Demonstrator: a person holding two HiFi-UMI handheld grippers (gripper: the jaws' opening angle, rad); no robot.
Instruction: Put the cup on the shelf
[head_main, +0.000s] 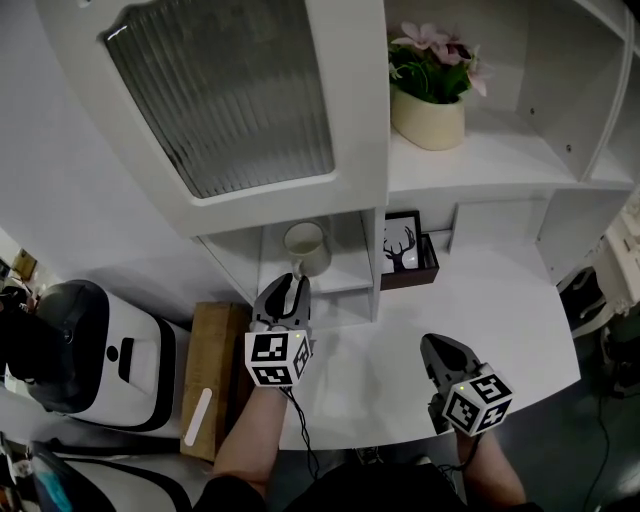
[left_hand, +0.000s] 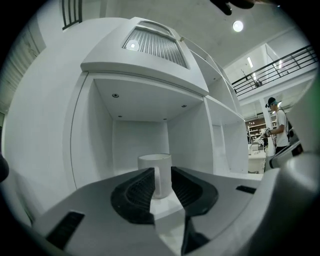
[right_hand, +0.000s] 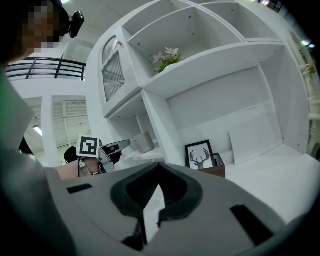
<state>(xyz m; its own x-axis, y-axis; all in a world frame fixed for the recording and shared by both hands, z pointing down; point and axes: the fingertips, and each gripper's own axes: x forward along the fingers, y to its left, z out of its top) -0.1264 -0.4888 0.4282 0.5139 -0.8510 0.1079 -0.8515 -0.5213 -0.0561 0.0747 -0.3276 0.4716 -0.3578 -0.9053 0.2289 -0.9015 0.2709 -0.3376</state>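
Observation:
A white cup (head_main: 305, 247) stands upright on the low shelf (head_main: 345, 275) inside a white cubby. My left gripper (head_main: 291, 285) is just in front of it, open, its fingertips at the shelf's front edge. In the left gripper view the cup (left_hand: 155, 161) rises just beyond the spread jaws, and the pads do not press on it. My right gripper (head_main: 437, 345) hovers over the white counter (head_main: 520, 320) to the right, shut and empty. From the right gripper view I see the cup (right_hand: 144, 142) and the left gripper (right_hand: 117, 146) at the left.
A flower pot (head_main: 428, 118) sits on the upper shelf. A framed deer picture (head_main: 402, 246) leans in a dark tray right of the cubby. A ribbed-glass cabinet door (head_main: 225, 95) hangs above. A wooden board (head_main: 215, 370) and a white appliance (head_main: 110, 360) lie left. A person (left_hand: 277, 125) stands far off.

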